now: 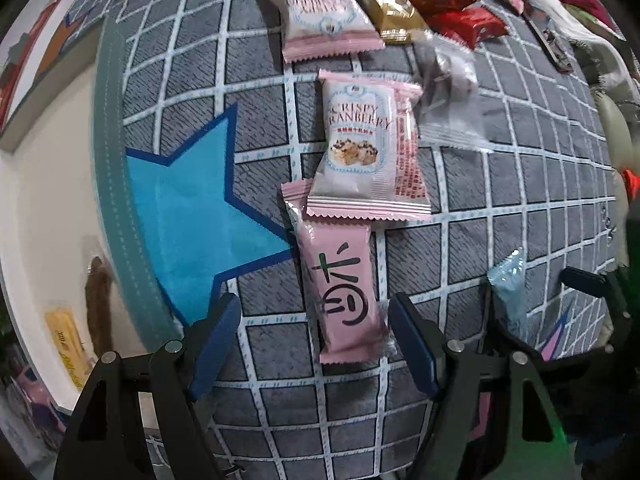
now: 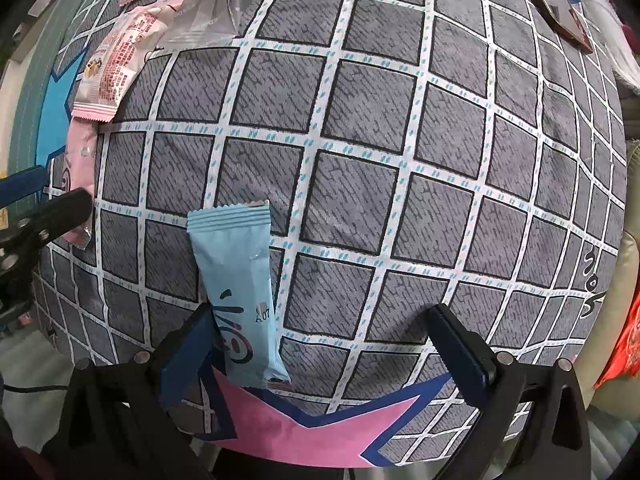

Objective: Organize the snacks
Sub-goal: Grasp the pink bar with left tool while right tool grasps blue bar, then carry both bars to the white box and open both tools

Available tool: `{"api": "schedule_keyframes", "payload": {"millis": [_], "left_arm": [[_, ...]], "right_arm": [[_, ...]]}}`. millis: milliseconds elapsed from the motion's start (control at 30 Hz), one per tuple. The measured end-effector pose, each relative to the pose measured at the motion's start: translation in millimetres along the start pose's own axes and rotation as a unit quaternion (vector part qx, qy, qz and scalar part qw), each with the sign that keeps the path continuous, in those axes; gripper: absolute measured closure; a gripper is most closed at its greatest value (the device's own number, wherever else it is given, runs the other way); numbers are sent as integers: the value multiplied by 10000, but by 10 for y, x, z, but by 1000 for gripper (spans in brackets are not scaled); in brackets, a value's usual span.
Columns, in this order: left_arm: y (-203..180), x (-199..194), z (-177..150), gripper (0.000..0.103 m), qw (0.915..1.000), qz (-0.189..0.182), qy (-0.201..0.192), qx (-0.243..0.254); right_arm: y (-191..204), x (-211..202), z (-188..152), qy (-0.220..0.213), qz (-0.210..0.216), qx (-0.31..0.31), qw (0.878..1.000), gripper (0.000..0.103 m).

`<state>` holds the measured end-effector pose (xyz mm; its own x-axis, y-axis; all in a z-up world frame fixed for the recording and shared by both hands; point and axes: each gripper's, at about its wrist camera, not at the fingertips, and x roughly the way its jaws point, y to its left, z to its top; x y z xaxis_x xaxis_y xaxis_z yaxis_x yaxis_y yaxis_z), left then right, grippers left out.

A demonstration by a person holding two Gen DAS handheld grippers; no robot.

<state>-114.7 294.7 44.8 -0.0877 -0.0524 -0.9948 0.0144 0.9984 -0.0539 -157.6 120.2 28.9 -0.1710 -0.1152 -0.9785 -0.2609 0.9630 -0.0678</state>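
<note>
Taking the blue star (image 1: 188,216) printed on the grey checked cloth (image 1: 500,184) as the marker, the sorting looks to be in its gathering step, with both tools coming to wrappers. Just right of the star's lower point lies the long pink foil snack bar with a smiley face (image 1: 344,292), its top end tucked under the white-and-pink cranberry crisp packet (image 1: 368,152). The left gripper (image 1: 316,340) hangs straight down over the bar's lower half, fingers spread wide on either side of it and not pressing it; I judge its next move is to sink and close across the bar's width without dragging the cranberry packet. Farther right of the star, well apart from the pink bar, the pale blue foil snack bar (image 2: 240,292) lies flat. The right gripper (image 2: 328,344) is released too, its left finger just beside the bar's lower end, so it needs shifting leftward to straddle it.
</note>
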Motion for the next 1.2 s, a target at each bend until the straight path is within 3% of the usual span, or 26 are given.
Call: {"api": "schedule_keyframes", "payload": {"millis": [200,333,433,467,500,533,733,867,1200], "left_arm": [[-133,81,21,17,9995,205,-149,190],[-214,91,48,22,9996,210,-144,145],[-216,4,86,48,9993,195,-244,218],[-222,-21,98,64,9991,183,-259,274],[-230,-37,110,75,9990,164,-255,325],[-243,-47,126,79,9991,122,-237,342],[-203,-288,63,78,9983,-185,-430,360],[-120,-488,-17,78,9972,-326,-585,336],[421,-871,-131,78,9929,-493,-1075,-84]], "right_arm": [[15,26,21,41,5,40,10000,0],[35,108,170,109,40,167,9998,5],[80,-5,159,-37,-29,46,10000,29],[86,-51,161,-94,-57,16,9999,45],[86,-100,158,-149,-84,14,9999,68],[78,-138,162,-191,-91,31,9998,79],[-128,-265,179,-215,767,557,9953,79],[-215,-376,177,-252,1070,740,9912,79],[58,-803,421,-422,1265,495,9898,79]]}}
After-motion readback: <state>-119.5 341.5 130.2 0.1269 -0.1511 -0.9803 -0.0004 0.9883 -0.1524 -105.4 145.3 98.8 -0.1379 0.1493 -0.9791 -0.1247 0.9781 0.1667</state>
